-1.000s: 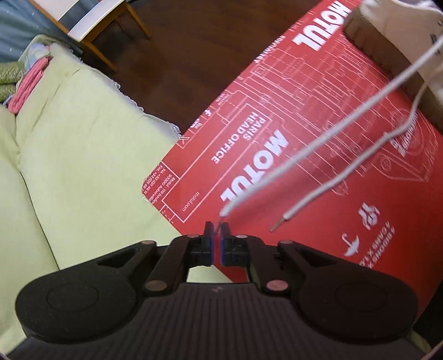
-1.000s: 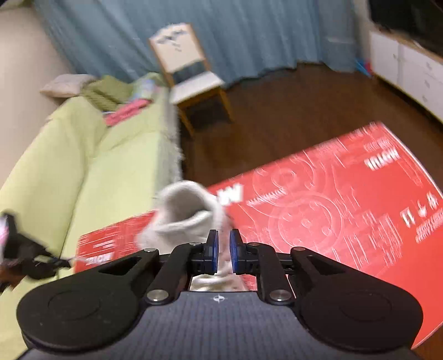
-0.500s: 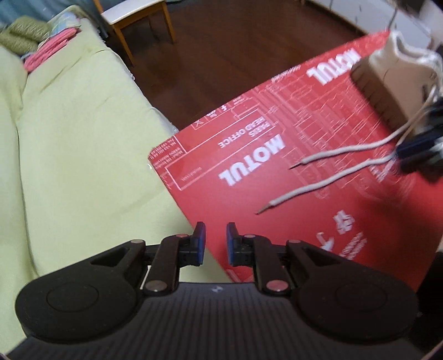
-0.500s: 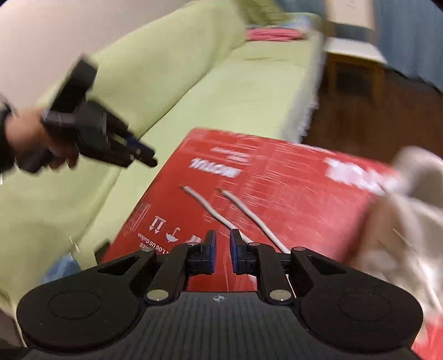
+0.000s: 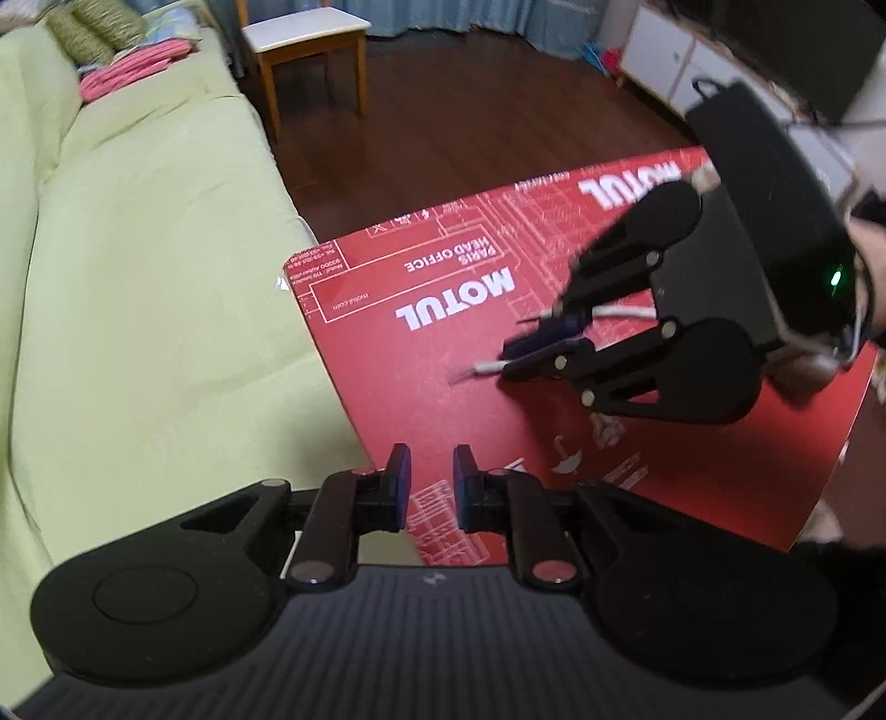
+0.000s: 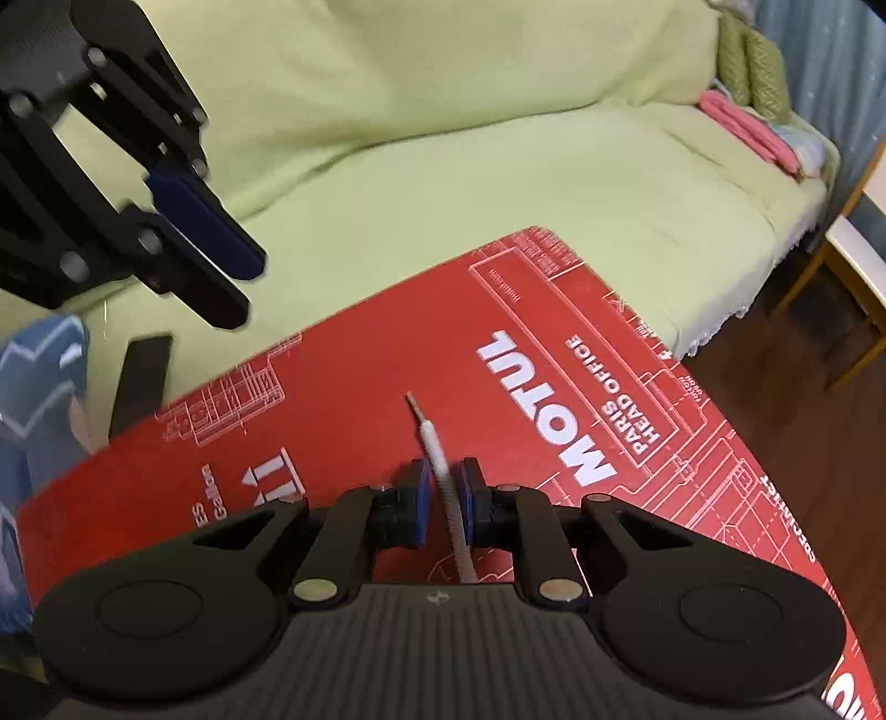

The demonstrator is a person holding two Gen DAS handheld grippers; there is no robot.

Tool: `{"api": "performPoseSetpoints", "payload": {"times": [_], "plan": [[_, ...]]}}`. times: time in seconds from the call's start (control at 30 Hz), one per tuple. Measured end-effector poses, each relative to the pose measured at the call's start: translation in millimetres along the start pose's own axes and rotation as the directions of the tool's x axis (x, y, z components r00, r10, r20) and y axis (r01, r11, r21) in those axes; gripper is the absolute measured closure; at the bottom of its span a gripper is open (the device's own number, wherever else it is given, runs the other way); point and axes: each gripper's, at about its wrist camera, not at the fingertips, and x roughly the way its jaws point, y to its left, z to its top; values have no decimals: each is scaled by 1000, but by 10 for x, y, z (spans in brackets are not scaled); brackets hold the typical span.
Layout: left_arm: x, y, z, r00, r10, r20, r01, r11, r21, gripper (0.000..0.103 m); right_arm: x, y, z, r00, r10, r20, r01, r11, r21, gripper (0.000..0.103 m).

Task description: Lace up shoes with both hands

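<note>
A white shoelace [image 6: 443,476] lies on the red MOTUL cardboard [image 6: 554,343], its thin tip pointing away. My right gripper [image 6: 443,487] is open, its pads on either side of the lace. In the left wrist view the right gripper [image 5: 531,343] sits low over the cardboard [image 5: 443,387] with two white lace ends [image 5: 487,365] by its fingers. My left gripper [image 5: 425,471] is open and empty, above the cardboard's near edge; it also shows in the right wrist view [image 6: 221,266]. The shoe is out of view.
A light green sofa [image 5: 138,277] borders the cardboard on the left. A wooden chair [image 5: 310,50] stands on the dark wood floor [image 5: 470,111] beyond. Pink and green folded cloths [image 5: 127,66] lie on the sofa's far end. A white cabinet [image 5: 681,61] is at the back right.
My left gripper let go of the lace end, opened and drew back. My right gripper swung from the shoe to the lace ends and now straddles one lace.
</note>
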Motion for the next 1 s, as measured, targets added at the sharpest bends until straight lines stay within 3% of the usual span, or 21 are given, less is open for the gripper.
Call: {"api": "performPoseSetpoints", "payload": {"times": [0.03, 0.13, 0.2, 0.3, 0.37, 0.53, 0.63, 0.67, 0.73, 0.8, 0.87, 1.0], "plan": [[-28, -15, 2, 1000, -21, 19, 22, 1000, -18, 91, -4, 5, -8, 1000, -7, 2, 7, 1000, 2, 103], [-126, -115, 54, 992, -92, 90, 98, 993, -59, 90, -257, -106, -84, 997, -7, 75, -4, 989, 151, 103], [-201, -239, 140, 978, -147, 150, 159, 985, -70, 89, -564, -242, -192, 987, -2, 160, -49, 948, 314, 103], [-273, -553, 363, 946, -233, 224, 246, 969, -32, 86, -1100, -507, -474, 957, -31, 288, -150, 798, 584, 102], [-272, -777, 534, 931, -275, 238, 280, 960, 14, 86, -1435, -627, -689, 935, -81, 346, -199, 687, 699, 102], [-196, -1308, 931, 887, -397, 234, 384, 918, 103, 86, -2038, -775, -1214, 895, -184, 406, -300, 424, 855, 102], [-152, -1648, 1088, 873, -448, 192, 414, 890, 191, 86, -2241, -797, -1531, 876, -226, 427, -358, 291, 887, 102], [-128, -1763, 1119, 877, -449, 172, 410, 885, 222, 86, -2290, -791, -1635, 869, -240, 432, -373, 252, 893, 100], [-89, -1968, 1165, 876, -464, 129, 417, 865, 279, 102, -2398, -778, -1825, 863, -271, 426, -382, 200, 902, 100], [-62, -2171, 1187, 883, -462, 83, 408, 843, 350, 102, -2491, -765, -2023, 862, -291, 415, -381, 168, 909, 100], [-44, -2380, 1177, 902, -429, 43, 366, 814, 450, 102, -2578, -784, -2235, 860, -298, 414, -393, 128, 910, 100], [26, -2692, 1070, 936, -351, 1, 274, 733, 623, 102, -2693, -847, -2608, 859, -325, 397, -403, 50, 914, 93]]}}
